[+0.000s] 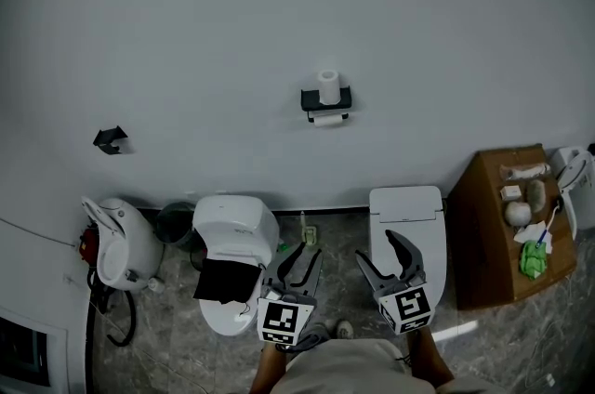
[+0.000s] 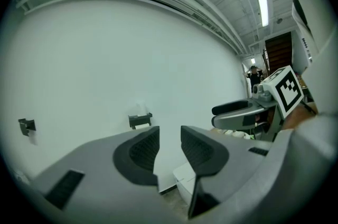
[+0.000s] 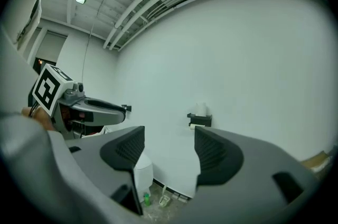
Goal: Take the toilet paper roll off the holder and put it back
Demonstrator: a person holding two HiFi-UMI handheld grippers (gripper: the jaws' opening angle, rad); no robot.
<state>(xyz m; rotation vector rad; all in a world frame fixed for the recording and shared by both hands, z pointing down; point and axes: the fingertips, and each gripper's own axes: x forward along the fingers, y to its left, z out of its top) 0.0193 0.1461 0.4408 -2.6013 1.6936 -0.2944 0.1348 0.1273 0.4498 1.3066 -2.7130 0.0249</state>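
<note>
Wall, white, rises behind two toilets. Left tool is held low before them, jaws narrowly apart and empty; right tool beside it gapes wider, empty too. Black holder sits on the wall, well apart from both, toilet paper roll upright on top.

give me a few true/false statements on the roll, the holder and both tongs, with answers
1. The left tongs and the right tongs are both open and empty. True.
2. A white roll stands upright on top of the black holder. True.
3. The right tongs grip the roll. False: they are far short of it, with nothing between them.
4. The wooden cabinet stands left of both toilets. False: it is at the far right, beside the right toilet.
</note>
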